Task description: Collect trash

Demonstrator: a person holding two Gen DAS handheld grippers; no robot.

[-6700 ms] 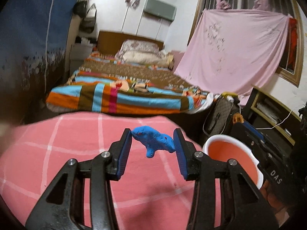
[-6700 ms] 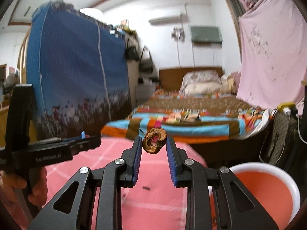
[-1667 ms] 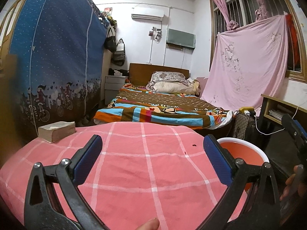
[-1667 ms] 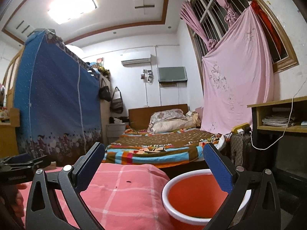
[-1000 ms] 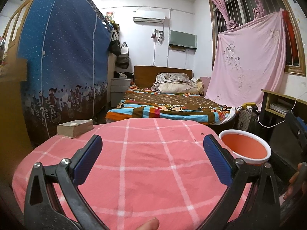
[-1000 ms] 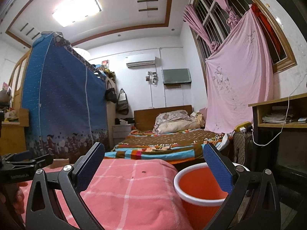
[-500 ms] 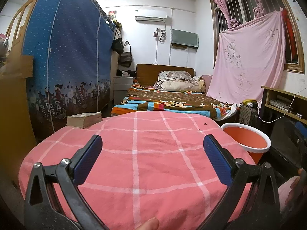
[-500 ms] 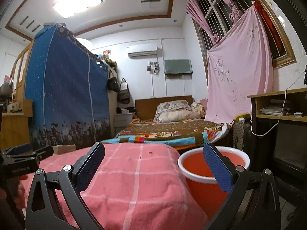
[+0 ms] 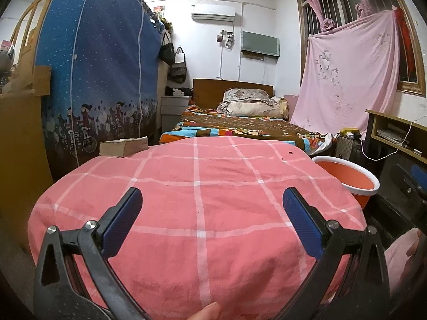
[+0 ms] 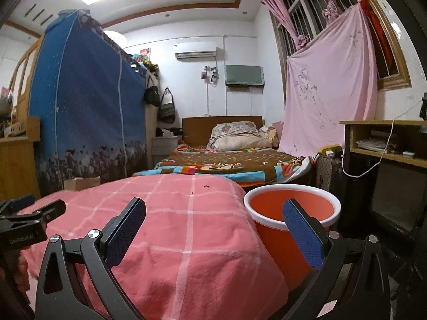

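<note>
— While both tools hang in the air, what is the biggest thing you see?
— It is the table with the pink checked cloth (image 9: 197, 192). It fills the middle of both views.
— What comes next?
— The orange bucket (image 10: 291, 213) with a white rim. It stands just beside the table, at its right edge, lower than the top.
— Is trash in the bucket?
— I cannot see the bottom, so I cannot tell.
— And the tools?
— The left gripper (image 9: 212, 202) is spread wide over the near part of the table, holding nothing. The right gripper (image 10: 213, 212) is spread wide too, holding nothing. One of its fingers is over the table's right edge, and the other is in front of the bucket.
— Anything small?
— A book (image 9: 124, 146) lies at the table's far left corner. Tiny dark crumbs (image 10: 206, 186) sit on the cloth at the far side of the table, near the bucket's side.
</note>
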